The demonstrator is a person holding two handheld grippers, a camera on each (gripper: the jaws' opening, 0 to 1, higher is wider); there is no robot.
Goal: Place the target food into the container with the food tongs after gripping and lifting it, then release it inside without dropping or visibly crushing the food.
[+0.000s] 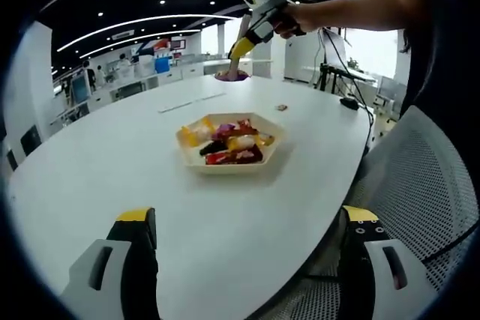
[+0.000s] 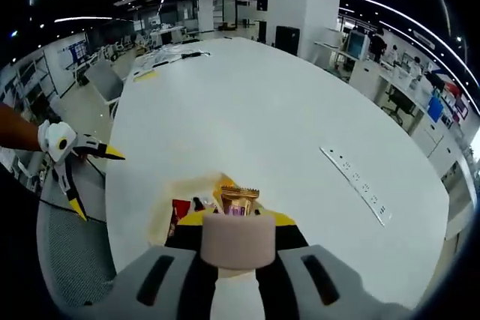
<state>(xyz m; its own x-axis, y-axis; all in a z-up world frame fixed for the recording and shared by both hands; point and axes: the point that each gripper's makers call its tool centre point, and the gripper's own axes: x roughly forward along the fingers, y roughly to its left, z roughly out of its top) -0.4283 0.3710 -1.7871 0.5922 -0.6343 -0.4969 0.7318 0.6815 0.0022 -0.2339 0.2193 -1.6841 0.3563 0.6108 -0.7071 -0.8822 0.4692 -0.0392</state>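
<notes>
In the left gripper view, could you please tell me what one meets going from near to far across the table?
Left gripper → snack tray → small wrapper → purple dish under the right gripper.

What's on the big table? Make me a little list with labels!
table: white, oval
tray: cream, six-sided, full of wrapped snacks
left hand-held gripper: open, nothing between its jaws
right hand-held gripper: shut on a pale pink cylinder-shaped piece, held out over the table's far side
purple dish: under the right hand-held gripper
chair: grey mesh, beside the table
</notes>
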